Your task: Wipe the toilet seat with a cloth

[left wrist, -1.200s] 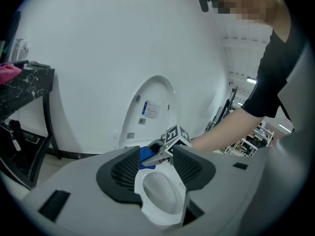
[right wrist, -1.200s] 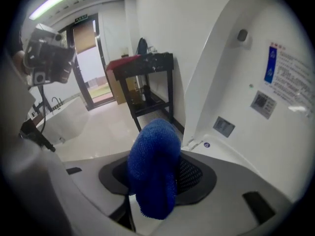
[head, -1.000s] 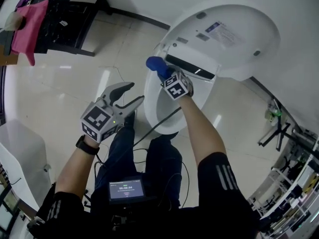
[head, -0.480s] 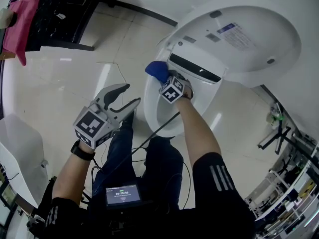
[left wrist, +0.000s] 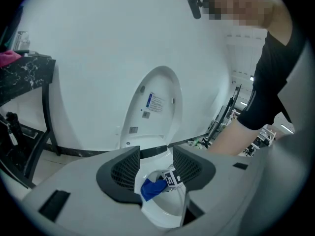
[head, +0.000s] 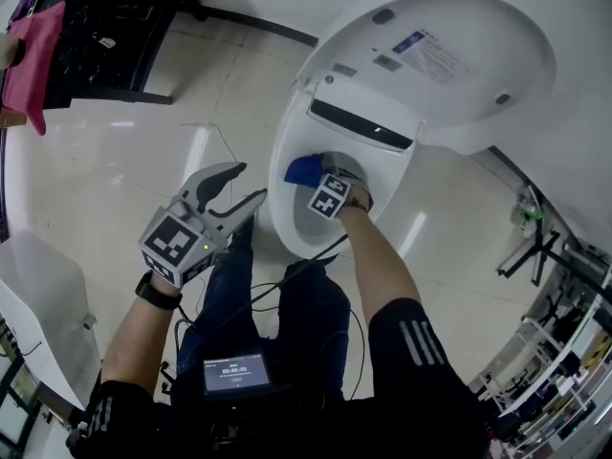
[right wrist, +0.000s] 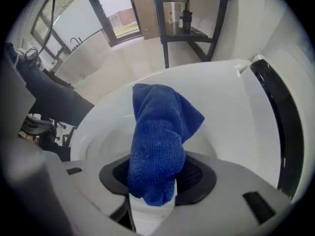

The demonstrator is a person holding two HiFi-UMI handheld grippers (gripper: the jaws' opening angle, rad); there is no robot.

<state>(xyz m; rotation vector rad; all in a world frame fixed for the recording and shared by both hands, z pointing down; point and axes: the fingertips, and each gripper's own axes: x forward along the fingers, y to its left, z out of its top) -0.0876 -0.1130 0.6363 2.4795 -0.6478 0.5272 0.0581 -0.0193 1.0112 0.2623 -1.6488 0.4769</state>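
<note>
The white toilet has its lid (head: 449, 55) raised, and its seat (head: 284, 213) rings the bowl. A blue cloth (head: 304, 170) is clamped in my right gripper (head: 316, 176), which is over the left inner side of the seat with the cloth against it. In the right gripper view the blue cloth (right wrist: 157, 146) fills the gap of the right gripper (right wrist: 155, 181) and lies on the white seat (right wrist: 231, 117). My left gripper (head: 251, 182) hangs open to the left of the bowl and holds nothing. In the left gripper view, the left gripper (left wrist: 156, 163) frames the cloth (left wrist: 151, 189) and the lid (left wrist: 152, 107).
A black-framed stand (head: 105, 27) with a pink cloth (head: 24, 51) is at the far left. A white fixture (head: 38, 304) stands at the near left. Metal racks (head: 550, 266) line the right side. A cable (head: 306, 251) runs from my right gripper to the person's waist.
My right gripper has carried the blue cloth from the back left of the seat, near the hinge, down along the seat's left inner side. The left gripper has barely moved.
</note>
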